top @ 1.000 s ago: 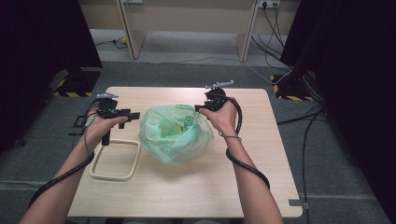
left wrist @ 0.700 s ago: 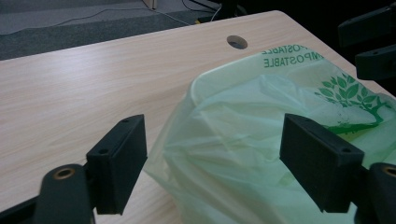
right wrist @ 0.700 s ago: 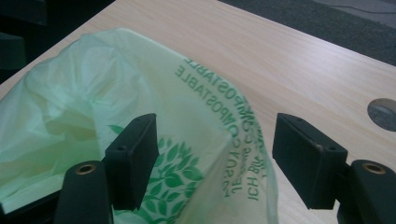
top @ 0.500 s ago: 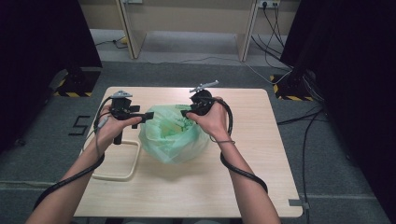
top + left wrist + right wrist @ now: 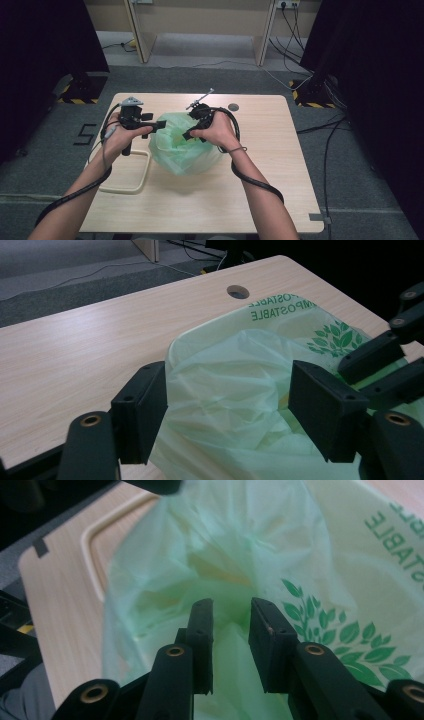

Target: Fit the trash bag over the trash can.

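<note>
Green compostable bag sits mid-table, mouth up, just right of the cream tray. My left gripper is at the bag's left rim, jaws spread wide and recently easing inward, film between them but not pressed. My right gripper is at the right rim; its jaws have just been closing, narrow gap left, bag film between, pads not visibly clamping it.

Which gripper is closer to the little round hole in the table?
The right gripper. It reaches over the green bag, just in front of the hole. The left gripper sits at the bag's far-left edge.
</note>
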Available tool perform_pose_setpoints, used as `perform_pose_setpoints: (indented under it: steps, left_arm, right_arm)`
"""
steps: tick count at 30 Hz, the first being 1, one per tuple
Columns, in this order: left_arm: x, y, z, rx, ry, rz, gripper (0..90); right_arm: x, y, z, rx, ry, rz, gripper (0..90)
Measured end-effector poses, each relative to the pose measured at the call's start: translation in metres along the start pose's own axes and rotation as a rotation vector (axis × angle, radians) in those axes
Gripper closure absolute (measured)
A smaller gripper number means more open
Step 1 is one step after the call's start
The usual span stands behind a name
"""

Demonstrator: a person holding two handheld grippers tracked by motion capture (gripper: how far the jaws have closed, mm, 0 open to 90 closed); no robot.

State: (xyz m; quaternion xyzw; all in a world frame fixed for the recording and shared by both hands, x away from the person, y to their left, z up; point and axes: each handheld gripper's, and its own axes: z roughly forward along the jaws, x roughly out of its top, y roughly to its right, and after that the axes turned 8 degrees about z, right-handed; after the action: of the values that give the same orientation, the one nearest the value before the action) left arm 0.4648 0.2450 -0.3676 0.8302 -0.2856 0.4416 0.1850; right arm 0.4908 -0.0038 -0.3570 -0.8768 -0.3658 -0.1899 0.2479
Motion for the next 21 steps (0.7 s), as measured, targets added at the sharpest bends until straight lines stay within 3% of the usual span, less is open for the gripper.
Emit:
perform_pose_setpoints:
  steps: [10, 21]
  left_arm:
    - [-0.001, 0.003, 0.004, 0.004, -0.018, 0.026, 28.8]
    - [0.0, 0.005, 0.01, 0.009, -0.03, 0.032, 24.9]
  right_arm:
    - [0.011, 0.028, 0.013, -0.105, 0.044, 0.082, 69.4]
    - [0.023, 0.041, 0.022, -0.141, 0.083, 0.134, 67.3]
